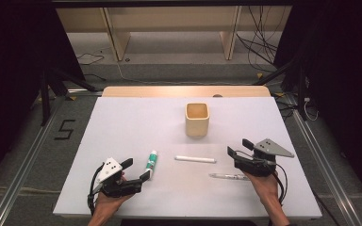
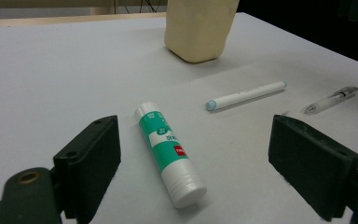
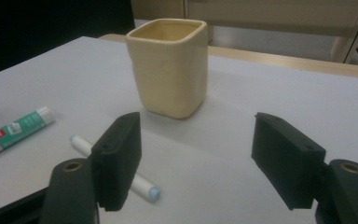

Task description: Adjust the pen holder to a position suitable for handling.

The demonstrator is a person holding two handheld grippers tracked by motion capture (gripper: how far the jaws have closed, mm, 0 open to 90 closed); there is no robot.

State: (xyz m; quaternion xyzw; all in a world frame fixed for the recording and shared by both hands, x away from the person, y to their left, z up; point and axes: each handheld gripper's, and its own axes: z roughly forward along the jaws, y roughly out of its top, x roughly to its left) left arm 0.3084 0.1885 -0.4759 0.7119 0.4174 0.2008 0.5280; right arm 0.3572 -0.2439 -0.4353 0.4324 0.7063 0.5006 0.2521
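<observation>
left hand-held gripper (image 1: 137, 170): jaws wide – glue stick (image 2: 169, 153) between them, untouched
right hand-held gripper (image 1: 238, 148): jaws wide – facing cup (image 3: 169, 66)

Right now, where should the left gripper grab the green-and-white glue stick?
Grip the green-and-white glue stick across its middle, coming from above with the open left gripper astride it. It lies flat on the white table, its round body lengthwise between the jaws.
</observation>
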